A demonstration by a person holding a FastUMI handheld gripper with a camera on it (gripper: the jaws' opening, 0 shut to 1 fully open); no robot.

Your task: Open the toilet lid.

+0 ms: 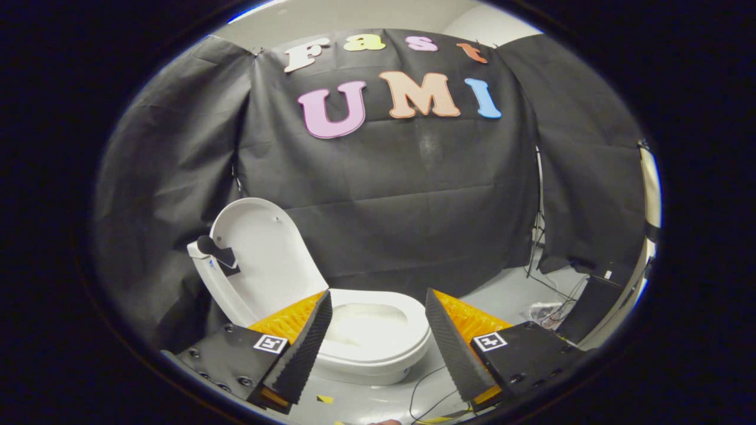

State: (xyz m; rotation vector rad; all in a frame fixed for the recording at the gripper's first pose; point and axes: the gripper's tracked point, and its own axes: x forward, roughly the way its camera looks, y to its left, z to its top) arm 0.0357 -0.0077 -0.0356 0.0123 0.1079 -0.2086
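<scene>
A white toilet (378, 345) stands on the floor just ahead of my fingers, its seat and bowl showing in the gap between them. Its white lid (263, 254) is raised, leaning back and to the left against the cloth wall. A small dark handle piece (217, 252) sticks out from the lid's left edge. My gripper (378, 313) is open, its two fingers spread wide on either side of the bowl with nothing between them. It hangs a little in front of the toilet and touches neither the lid nor the seat.
Black cloth walls close in the booth behind and on both sides. Thin cables (428, 392) lie on the grey floor by the toilet's right side. A dark box (593, 307) and loose wires (546, 313) sit at the far right.
</scene>
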